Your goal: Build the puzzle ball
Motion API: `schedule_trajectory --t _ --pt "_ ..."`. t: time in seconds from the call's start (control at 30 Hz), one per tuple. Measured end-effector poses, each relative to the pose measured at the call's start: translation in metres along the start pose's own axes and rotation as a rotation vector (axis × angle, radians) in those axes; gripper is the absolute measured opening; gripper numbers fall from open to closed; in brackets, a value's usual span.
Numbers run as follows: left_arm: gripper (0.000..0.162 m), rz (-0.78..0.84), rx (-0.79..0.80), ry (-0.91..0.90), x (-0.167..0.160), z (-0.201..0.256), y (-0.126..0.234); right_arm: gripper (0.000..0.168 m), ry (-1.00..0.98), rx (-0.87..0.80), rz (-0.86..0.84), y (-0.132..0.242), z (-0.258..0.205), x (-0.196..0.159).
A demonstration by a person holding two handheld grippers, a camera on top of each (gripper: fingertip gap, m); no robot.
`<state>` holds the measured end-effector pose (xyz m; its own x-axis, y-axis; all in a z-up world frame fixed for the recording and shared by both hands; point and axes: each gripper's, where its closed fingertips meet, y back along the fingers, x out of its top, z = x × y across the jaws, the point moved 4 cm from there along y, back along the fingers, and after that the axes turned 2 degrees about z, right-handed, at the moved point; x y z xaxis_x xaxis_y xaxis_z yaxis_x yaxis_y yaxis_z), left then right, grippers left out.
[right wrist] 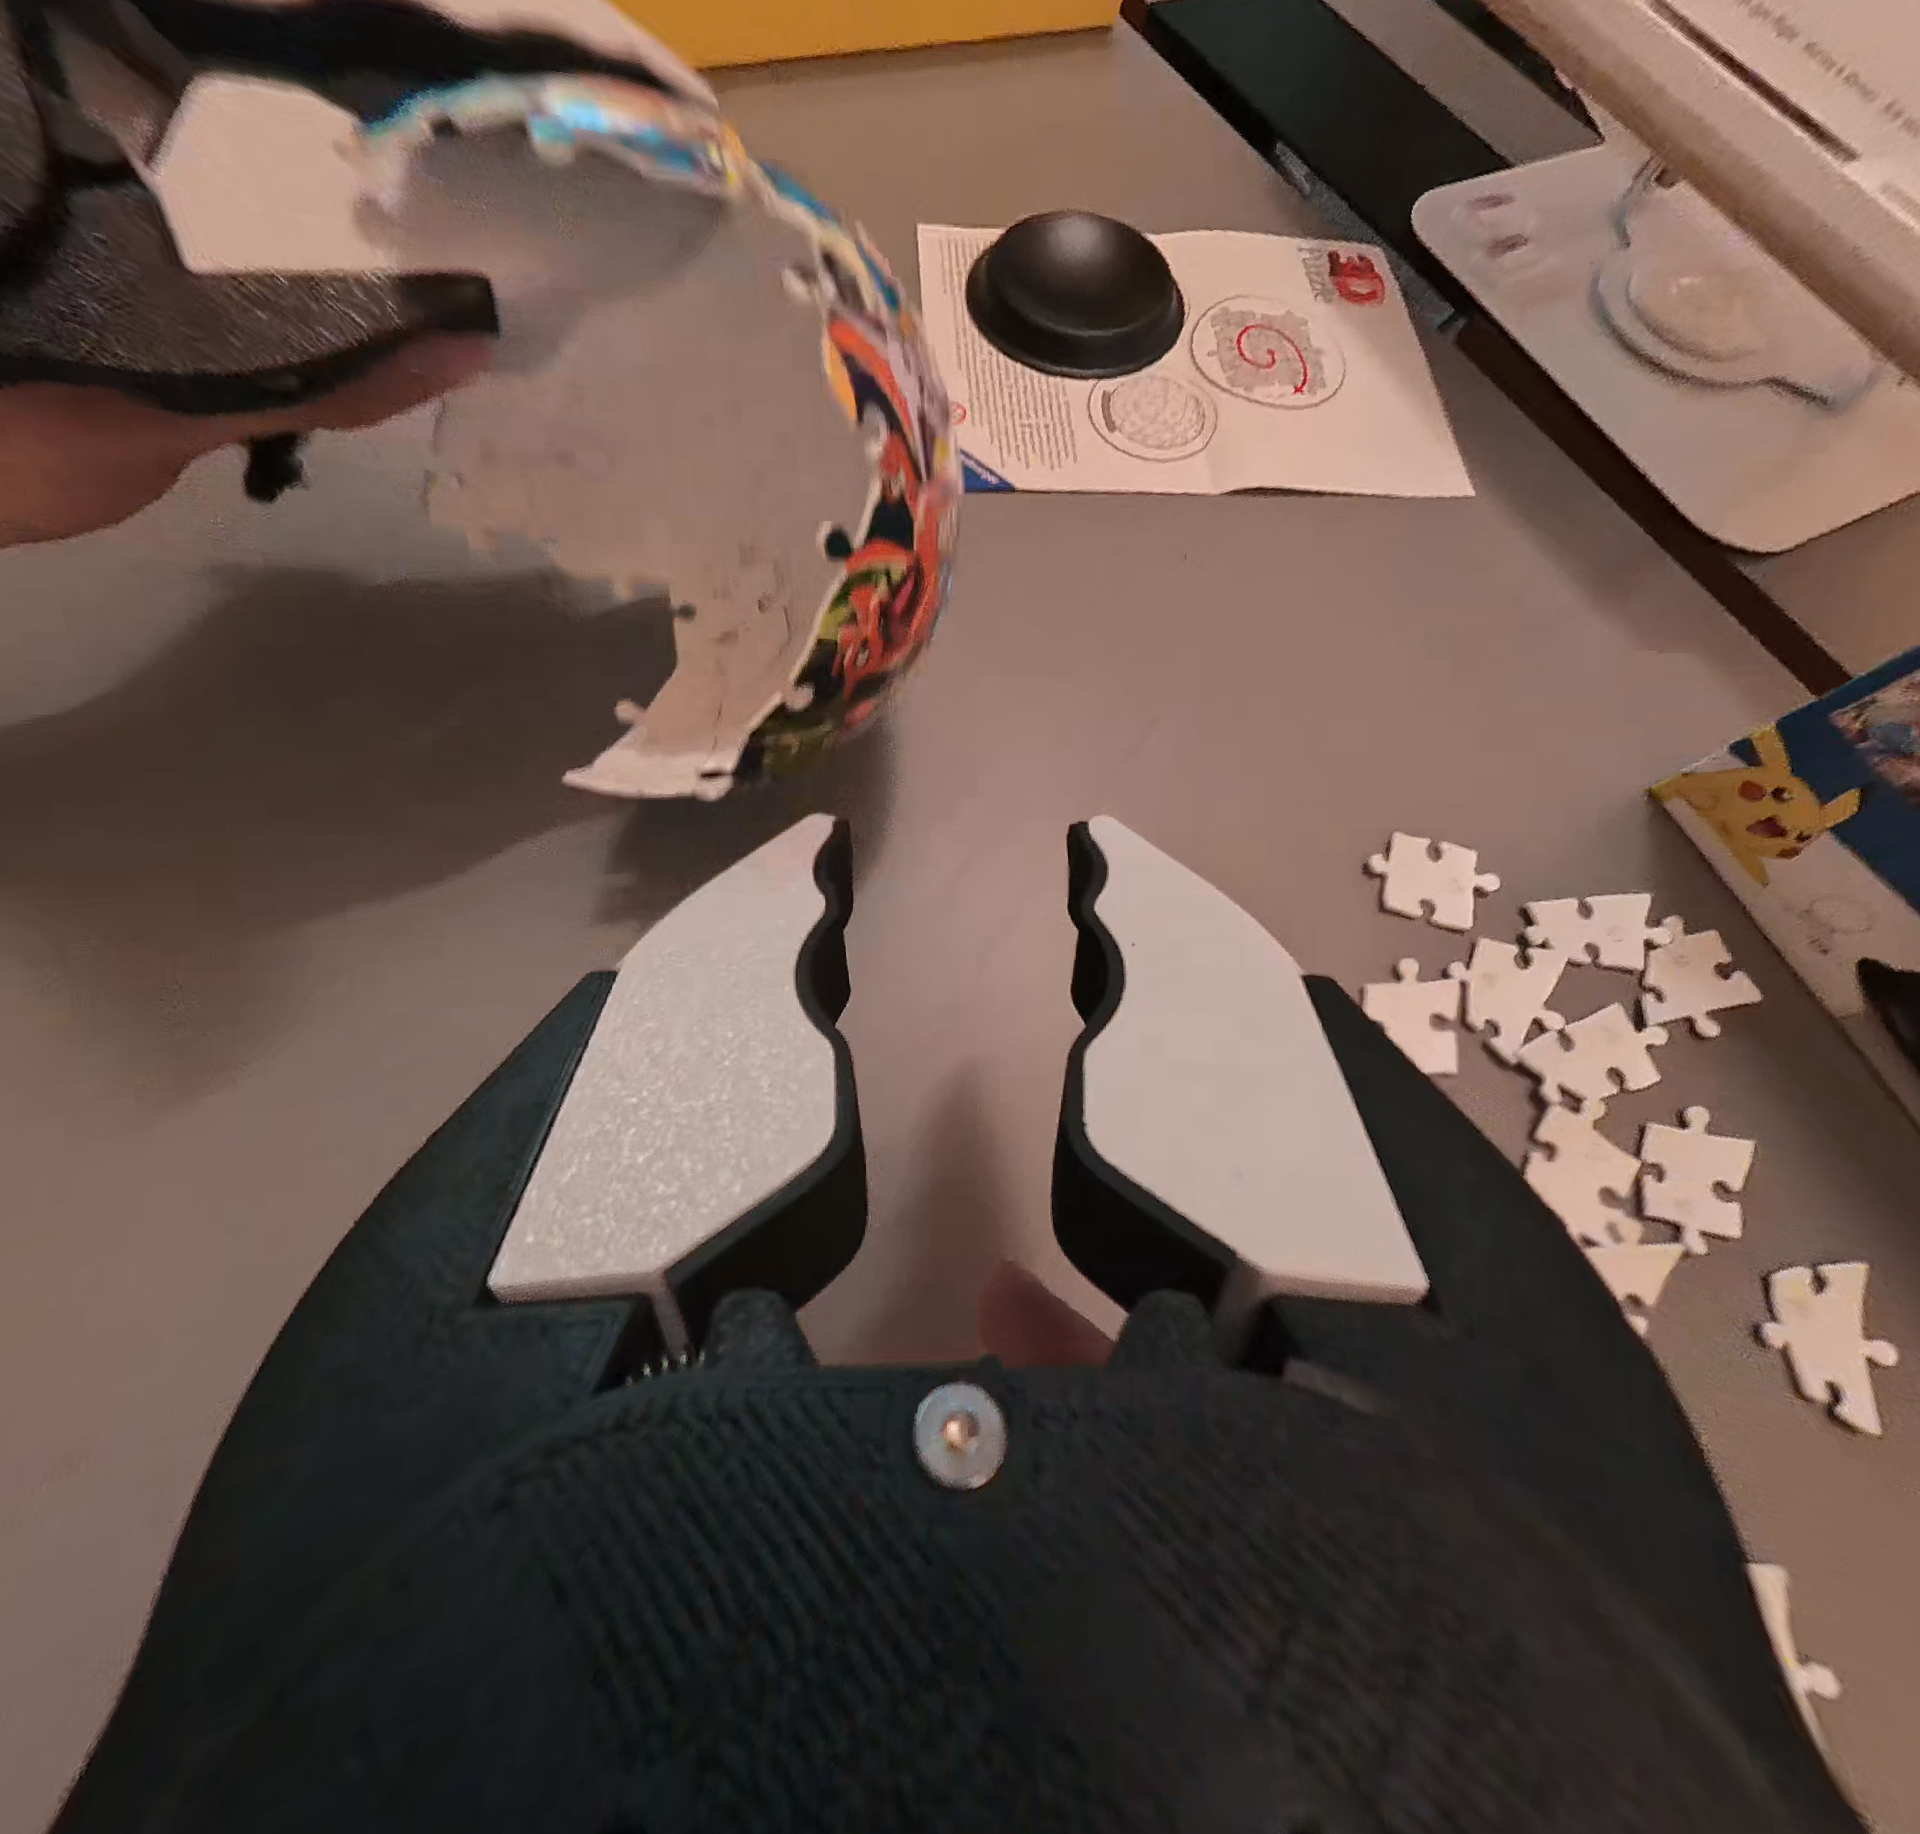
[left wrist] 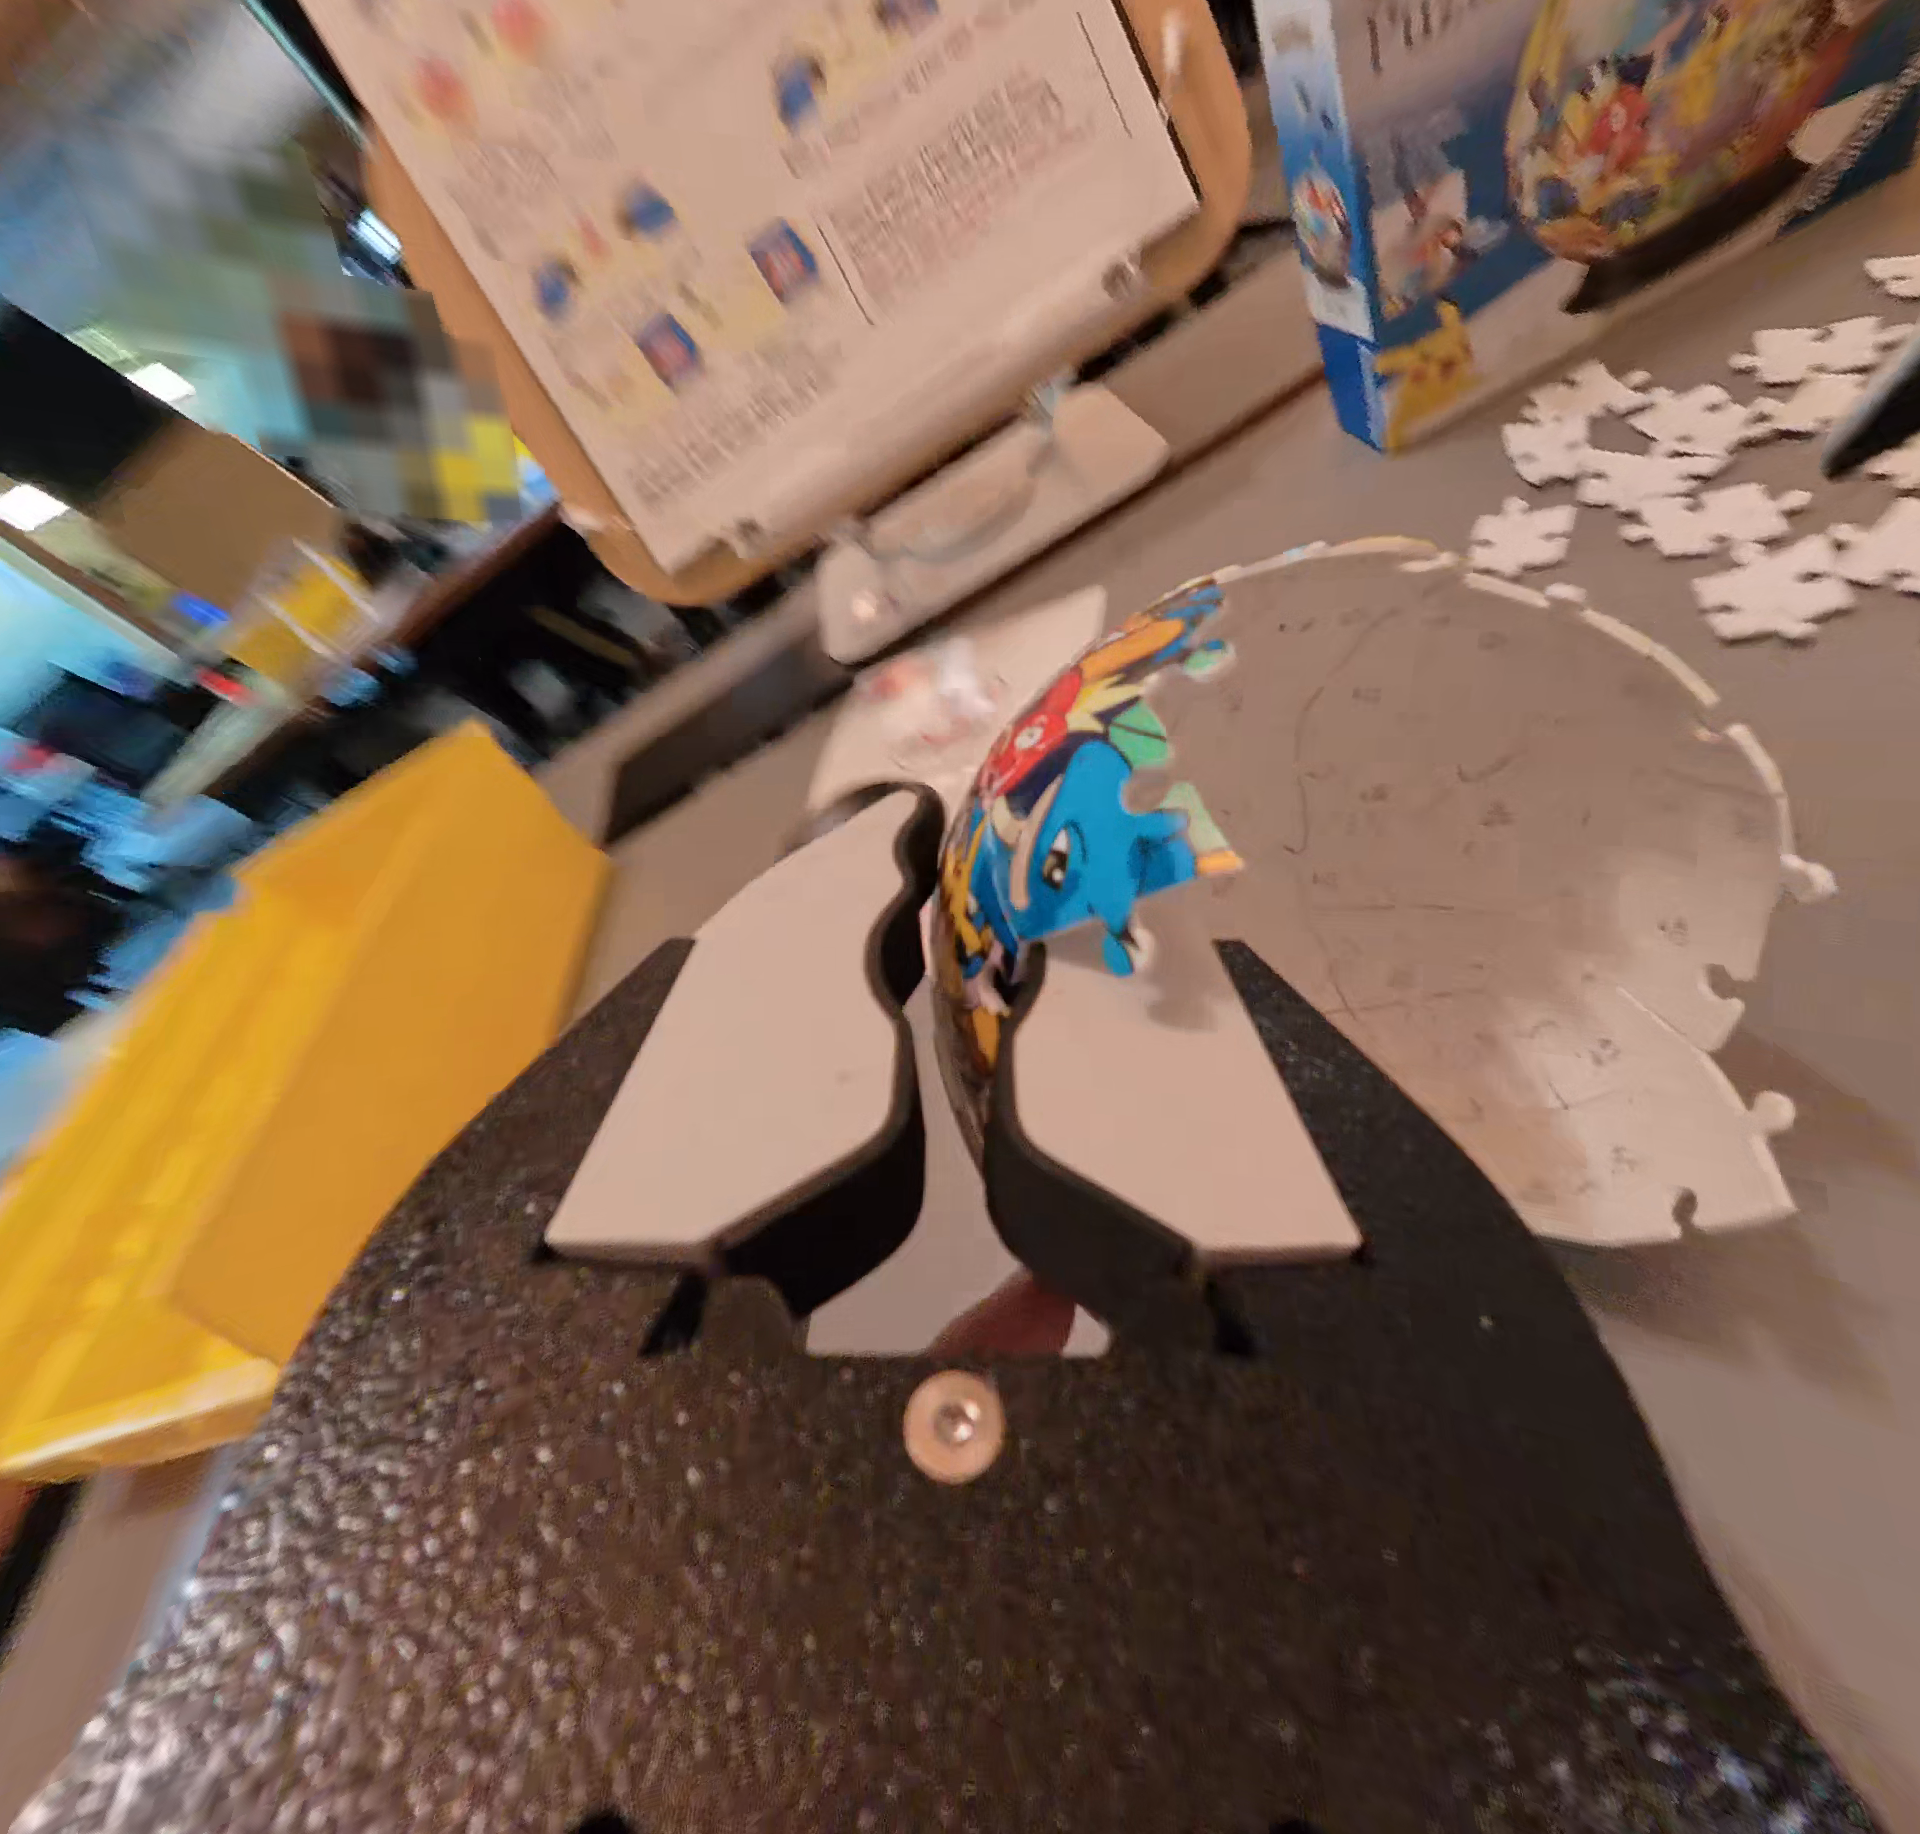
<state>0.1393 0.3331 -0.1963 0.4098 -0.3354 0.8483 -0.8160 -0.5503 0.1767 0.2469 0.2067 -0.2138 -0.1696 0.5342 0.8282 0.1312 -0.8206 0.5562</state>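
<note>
The half-built puzzle ball (left wrist: 1455, 901) is a curved shell, white inside and printed with bright cartoon figures outside. My left gripper (left wrist: 971, 911) is shut on its rim and holds it tilted, its lower edge near the grey table. In the right wrist view the shell (right wrist: 727, 496) hangs at upper left with the left gripper (right wrist: 343, 195) clamped on its top edge. My right gripper (right wrist: 956, 849) is open and empty, low over the table just in front of the shell. Loose white puzzle pieces (right wrist: 1590, 1046) lie to its right, also seen in the left wrist view (left wrist: 1704, 496).
A black round stand (right wrist: 1075, 293) sits on an instruction sheet (right wrist: 1299, 434) behind the shell. The puzzle box (left wrist: 1558, 143) stands at the back right. A yellow box (left wrist: 260, 1057) is at the left. A propped instruction board (left wrist: 748, 205) on a white base stands behind. Tip to tip, the grippers are about 15 cm apart.
</note>
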Motion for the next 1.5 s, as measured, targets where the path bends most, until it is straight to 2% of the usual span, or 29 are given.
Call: schedule_trajectory --t 0.07,0.23,0.37,0.47,0.57,0.63,0.77,1.03,1.27,1.37,1.5 --pt "0.006 0.081 0.084 -0.060 0.005 -0.004 0.003 0.040 -0.010 -0.015 0.011 -0.005 -0.003 -0.008" --pt "0.006 0.207 0.234 -0.078 0.005 -0.010 0.012 0.042 -0.011 -0.018 0.027 -0.019 -0.016 -0.022" --pt "0.007 0.352 0.343 -0.003 0.005 -0.013 0.024 0.042 -0.011 -0.017 0.086 -0.030 -0.027 -0.025" --pt "0.006 0.362 0.318 0.131 -0.002 -0.012 0.024 0.043 -0.013 -0.006 0.093 -0.037 -0.032 -0.030" --pt "0.005 0.282 0.305 0.188 -0.013 -0.010 0.019 0.044 -0.016 0.012 0.066 -0.041 -0.034 -0.036" --pt "0.006 0.267 0.318 0.202 -0.016 -0.011 0.018 0.045 -0.011 0.015 0.055 -0.042 -0.035 -0.038" --pt "0.006 0.343 0.301 0.166 -0.011 -0.004 0.020 0.045 -0.001 -0.003 0.056 -0.044 -0.034 -0.042" --pt "0.006 0.204 0.221 0.148 -0.015 0.010 0.005 0.050 0.013 -0.002 -0.028 -0.039 -0.027 -0.058" --pt "0.007 -0.038 0.000 0.179 -0.009 0.030 -0.018 0.059 -0.012 0.093 -0.023 -0.026 -0.028 -0.062" --pt "0.007 -0.167 -0.044 0.212 -0.010 0.038 -0.021 0.062 0.009 0.145 -0.065 -0.016 -0.029 -0.069" --pt "0.009 -0.265 -0.079 0.291 -0.014 0.042 -0.020 0.065 -0.002 0.113 -0.104 -0.010 -0.022 -0.076"
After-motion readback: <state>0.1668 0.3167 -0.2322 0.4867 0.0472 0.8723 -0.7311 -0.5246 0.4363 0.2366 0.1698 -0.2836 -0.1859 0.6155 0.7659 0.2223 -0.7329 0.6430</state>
